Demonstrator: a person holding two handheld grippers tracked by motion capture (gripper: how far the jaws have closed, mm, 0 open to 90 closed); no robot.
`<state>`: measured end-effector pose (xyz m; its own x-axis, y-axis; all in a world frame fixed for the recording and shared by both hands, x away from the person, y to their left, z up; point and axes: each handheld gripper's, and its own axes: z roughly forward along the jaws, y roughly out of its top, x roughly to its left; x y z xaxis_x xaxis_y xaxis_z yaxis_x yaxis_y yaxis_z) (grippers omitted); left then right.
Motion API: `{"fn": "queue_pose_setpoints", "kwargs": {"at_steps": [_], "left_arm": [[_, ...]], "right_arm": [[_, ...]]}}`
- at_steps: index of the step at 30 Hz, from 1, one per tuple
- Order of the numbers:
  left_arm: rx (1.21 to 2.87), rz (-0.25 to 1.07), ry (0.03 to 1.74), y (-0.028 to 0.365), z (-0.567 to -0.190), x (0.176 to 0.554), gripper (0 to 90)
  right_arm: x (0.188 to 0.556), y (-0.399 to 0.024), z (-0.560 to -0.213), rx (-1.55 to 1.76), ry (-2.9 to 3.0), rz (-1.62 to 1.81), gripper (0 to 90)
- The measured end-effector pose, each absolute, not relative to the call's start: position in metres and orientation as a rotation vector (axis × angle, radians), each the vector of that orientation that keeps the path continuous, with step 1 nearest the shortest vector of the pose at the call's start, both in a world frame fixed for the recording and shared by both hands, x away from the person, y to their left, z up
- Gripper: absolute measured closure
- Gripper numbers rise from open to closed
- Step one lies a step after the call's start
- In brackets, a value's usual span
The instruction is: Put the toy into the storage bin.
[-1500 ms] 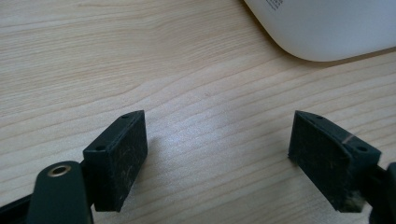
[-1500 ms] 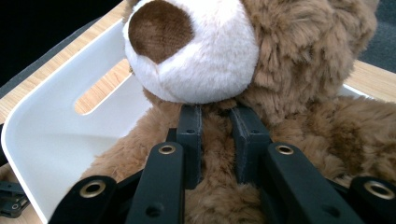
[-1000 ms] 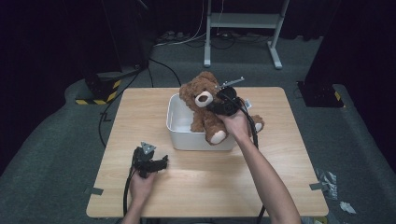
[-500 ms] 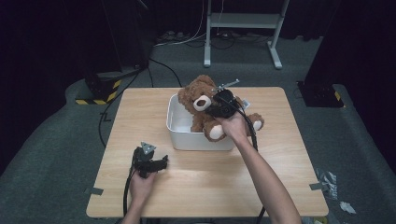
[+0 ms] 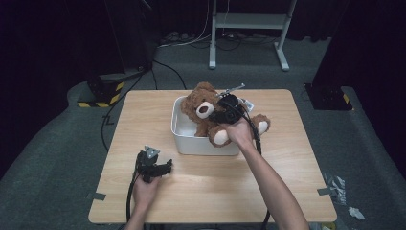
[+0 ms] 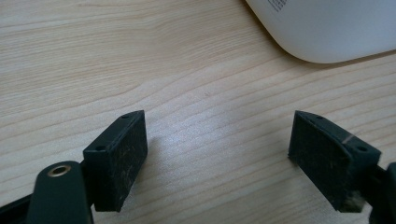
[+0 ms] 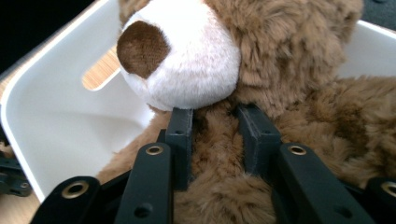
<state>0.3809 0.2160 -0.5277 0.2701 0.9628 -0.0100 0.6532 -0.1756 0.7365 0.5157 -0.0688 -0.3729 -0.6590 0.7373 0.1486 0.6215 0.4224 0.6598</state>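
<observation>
The soft, light teddy bear [image 7: 280,70] gives under the right gripper [image 7: 218,140], whose loosening jaws pinch its chest fur.

In the high view the right gripper [image 5: 221,111] and its hand hide the teddy bear's [image 5: 203,108] chest. The white bin's [image 5: 184,139] far wall sits behind the bear. In the left gripper view the bin [image 6: 327,28] is cut off by the top edge.
</observation>
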Motion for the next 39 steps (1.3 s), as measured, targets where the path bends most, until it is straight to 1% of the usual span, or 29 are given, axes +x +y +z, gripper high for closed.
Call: {"fn": "queue_pose_setpoints", "kwargs": {"at_steps": [16, 29, 34, 39], "left_arm": [[1.911, 0.628, 1.456, 0.216, -0.528, 0.381, 19.5], [1.911, 0.628, 1.456, 0.216, -0.528, 0.381, 19.5], [1.911, 0.629, 1.456, 0.216, -0.528, 0.381, 19.5], [1.908, 0.629, 1.456, 0.216, -0.528, 0.381, 19.6]], "right_arm": [[0.503, -0.082, -0.365, 1.179, 2.436, 1.144, 64.4], [0.487, -0.104, -0.353, 1.171, 2.358, 1.11, 62.2], [0.482, -0.115, -0.356, 1.189, 2.336, 1.072, 62.5], [0.484, -0.121, -0.362, 1.217, 2.339, 1.069, 62.8]]}}
